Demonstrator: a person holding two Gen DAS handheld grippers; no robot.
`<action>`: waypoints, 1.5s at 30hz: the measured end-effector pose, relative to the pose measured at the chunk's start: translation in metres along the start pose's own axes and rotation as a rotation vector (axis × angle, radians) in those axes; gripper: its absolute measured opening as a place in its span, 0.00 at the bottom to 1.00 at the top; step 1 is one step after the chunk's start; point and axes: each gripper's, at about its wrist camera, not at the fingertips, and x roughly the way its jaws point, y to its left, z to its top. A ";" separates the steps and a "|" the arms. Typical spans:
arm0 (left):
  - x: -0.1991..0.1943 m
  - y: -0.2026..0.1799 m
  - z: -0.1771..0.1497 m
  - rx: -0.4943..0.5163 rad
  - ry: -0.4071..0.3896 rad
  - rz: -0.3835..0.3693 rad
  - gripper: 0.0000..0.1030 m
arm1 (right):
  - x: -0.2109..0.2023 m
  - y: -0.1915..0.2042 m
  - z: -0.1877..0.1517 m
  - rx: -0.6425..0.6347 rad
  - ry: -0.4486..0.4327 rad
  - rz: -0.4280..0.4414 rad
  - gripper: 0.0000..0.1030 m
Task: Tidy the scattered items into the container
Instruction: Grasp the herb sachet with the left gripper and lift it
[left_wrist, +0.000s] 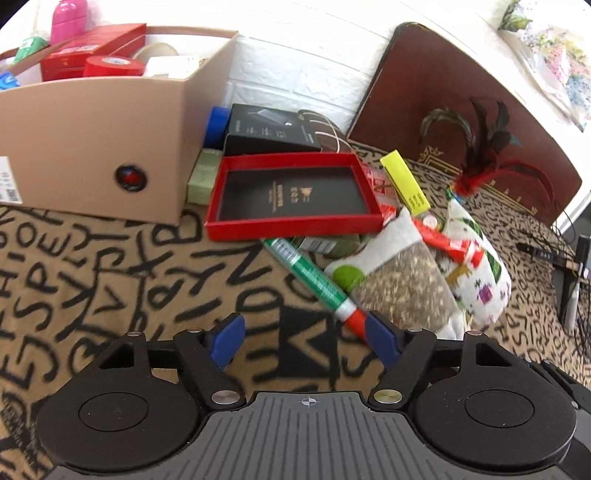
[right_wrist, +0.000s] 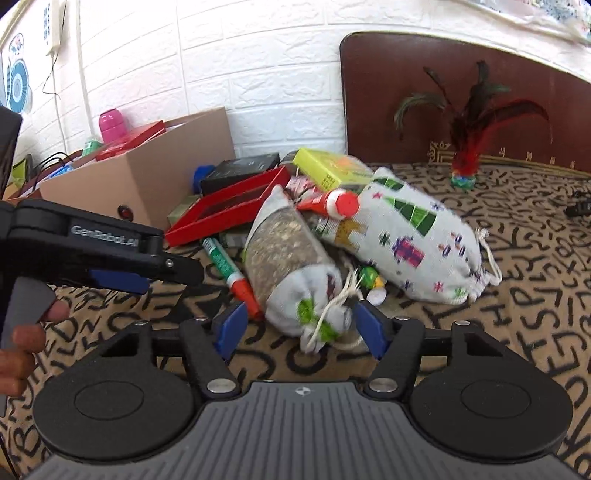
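Note:
The open cardboard box (left_wrist: 110, 147) (right_wrist: 147, 177) stands at the left, holding red boxes and tape rolls. A green marker (left_wrist: 314, 280) (right_wrist: 221, 262) with an orange cap lies beside a small cloth bag (left_wrist: 399, 280) (right_wrist: 291, 266) with a grainy window. My left gripper (left_wrist: 304, 338) is open over the blanket, and the marker's cap end touches its right fingertip. My right gripper (right_wrist: 301, 326) is open, with the small bag's tied end between its fingers and no pad clearly pressing. A larger printed bag (right_wrist: 417, 240) lies behind it.
A red tray (left_wrist: 295, 195), a black box (left_wrist: 273, 129), a yellow box (right_wrist: 325, 166) and a red tube (right_wrist: 332, 203) are piled next to the cardboard box. A feather shuttlecock (right_wrist: 465, 162) stands before a brown board (right_wrist: 406, 92). A hand holds the left gripper (right_wrist: 192, 271).

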 end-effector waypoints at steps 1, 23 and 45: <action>0.001 -0.002 0.002 0.003 0.002 -0.012 0.77 | 0.003 -0.001 0.002 -0.007 -0.001 -0.003 0.68; 0.007 -0.036 -0.003 0.044 0.069 -0.157 0.66 | -0.006 0.020 -0.002 -0.082 0.072 0.116 0.34; -0.072 0.026 -0.057 0.017 0.094 -0.066 0.79 | -0.059 0.057 -0.022 -0.083 0.157 0.265 0.53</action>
